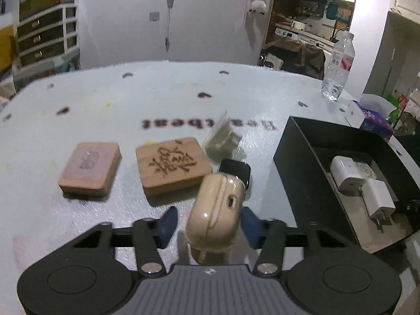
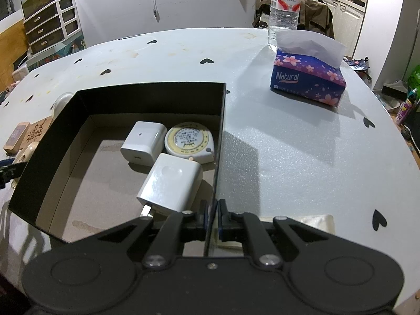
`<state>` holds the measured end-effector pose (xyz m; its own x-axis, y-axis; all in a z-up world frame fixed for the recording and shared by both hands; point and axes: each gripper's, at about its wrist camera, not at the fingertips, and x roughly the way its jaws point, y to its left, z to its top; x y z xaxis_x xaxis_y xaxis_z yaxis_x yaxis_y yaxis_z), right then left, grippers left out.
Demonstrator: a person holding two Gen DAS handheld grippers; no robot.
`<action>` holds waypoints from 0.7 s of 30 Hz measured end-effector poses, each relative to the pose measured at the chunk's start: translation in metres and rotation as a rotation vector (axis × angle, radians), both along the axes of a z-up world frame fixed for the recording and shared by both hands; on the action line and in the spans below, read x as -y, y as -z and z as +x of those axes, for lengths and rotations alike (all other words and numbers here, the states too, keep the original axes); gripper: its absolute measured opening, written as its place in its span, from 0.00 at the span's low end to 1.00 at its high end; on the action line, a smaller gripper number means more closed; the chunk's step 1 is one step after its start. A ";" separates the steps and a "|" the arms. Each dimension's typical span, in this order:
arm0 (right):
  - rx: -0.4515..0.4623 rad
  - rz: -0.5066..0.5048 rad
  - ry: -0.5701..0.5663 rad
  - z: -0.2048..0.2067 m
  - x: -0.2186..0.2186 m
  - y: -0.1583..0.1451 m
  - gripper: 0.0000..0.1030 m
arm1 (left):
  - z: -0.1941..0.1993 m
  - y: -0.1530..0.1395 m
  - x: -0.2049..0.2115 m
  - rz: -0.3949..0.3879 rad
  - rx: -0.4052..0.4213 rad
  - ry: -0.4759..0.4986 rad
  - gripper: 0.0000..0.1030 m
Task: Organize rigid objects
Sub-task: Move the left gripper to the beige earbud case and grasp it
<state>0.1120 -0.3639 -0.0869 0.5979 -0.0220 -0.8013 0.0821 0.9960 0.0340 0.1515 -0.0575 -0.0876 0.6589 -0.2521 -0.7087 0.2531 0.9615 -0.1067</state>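
Observation:
My left gripper [image 1: 208, 212] straddles a beige earbud case [image 1: 214, 218] on the white table. Its right pad [image 1: 249, 225] lies against the case, and a thin strip of table shows beside the left pad [image 1: 169, 223]. Just beyond are a carved wooden block [image 1: 173, 166], a pink-topped wooden block [image 1: 89, 169], a small glossy black item [image 1: 236, 169] and a blurred clear plastic piece [image 1: 223, 137]. My right gripper [image 2: 214, 211] is shut on the near end of the black box's right wall [image 2: 220, 131]. Inside lie two white chargers [image 2: 144, 143] [image 2: 173, 181] and a round tape measure [image 2: 190, 141].
A blue tissue box [image 2: 307, 78] and a water bottle [image 2: 284, 2] stand on the table beyond the box on the right. A beige cloth [image 2: 315, 223] lies under my right gripper. The table edge curves close on the right side.

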 end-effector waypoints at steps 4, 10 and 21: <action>0.000 0.001 0.000 0.000 0.000 0.000 0.07 | -0.003 0.000 -0.006 -0.055 -0.031 0.031 0.42; -0.001 0.004 0.000 -0.001 0.000 0.001 0.07 | -0.008 0.005 -0.025 -0.256 -0.148 0.130 0.41; -0.001 0.004 0.000 -0.001 -0.001 0.001 0.07 | -0.010 -0.004 -0.062 -0.262 -0.072 -0.061 0.60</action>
